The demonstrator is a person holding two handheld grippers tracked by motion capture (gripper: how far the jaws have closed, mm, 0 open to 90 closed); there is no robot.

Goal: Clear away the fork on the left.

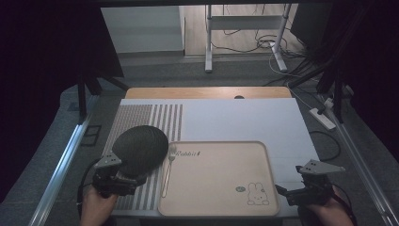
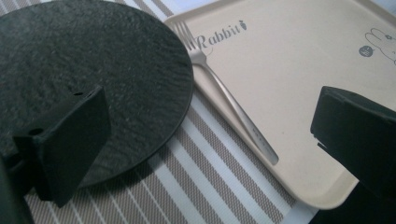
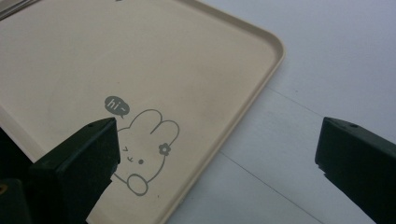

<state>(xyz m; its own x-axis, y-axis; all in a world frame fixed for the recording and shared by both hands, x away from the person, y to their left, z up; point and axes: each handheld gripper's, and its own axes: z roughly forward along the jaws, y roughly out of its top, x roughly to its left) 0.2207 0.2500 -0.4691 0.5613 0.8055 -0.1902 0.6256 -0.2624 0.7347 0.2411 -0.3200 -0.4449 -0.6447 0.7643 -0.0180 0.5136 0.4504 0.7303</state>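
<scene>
Left gripper (image 1: 123, 176): near-left corner of the counter, held in a hand; jaws spread wide and empty in the left gripper view, one over the plate's near portion, the other over the tray's near-left corner.

Right gripper (image 1: 301, 190): near-right corner, just off the tray's right rim; jaws spread and holding nothing, straddling that rim in the right gripper view.

Tray (image 1: 263, 162): beige, rectangular, raised lip, rounded corners; sits at the near edge of the counter, centre to right. Printed rabbit (image 3: 142, 156) with a "hi~" bubble at its near-right corner, "Rabbit" lettering (image 2: 222, 33) at its far-left. Looks like a light, stiff, smooth moulding, so probably slippery; the lip is the only part a jaw can close on, best taken mid-side to avoid tipping.

Fork (image 2: 229, 98): metal, slim, lying flat inside the tray's left edge, tines toward the far side. Judged light, hard and slick; it lies low against the tray floor, so a pinch across the narrow handle at mid-length seems the surest hold.

Plate (image 1: 140, 149): dark, round, rough slate-like texture, resting on the striped placemat (image 1: 164, 120) just left of the tray. Likely heavy, rigid and chip-prone; grip at the rim, where the rough face should hold well.

White mat (image 1: 244, 120): covers the counter beyond the tray.

Wooden counter edge (image 1: 188, 92): far side.
</scene>
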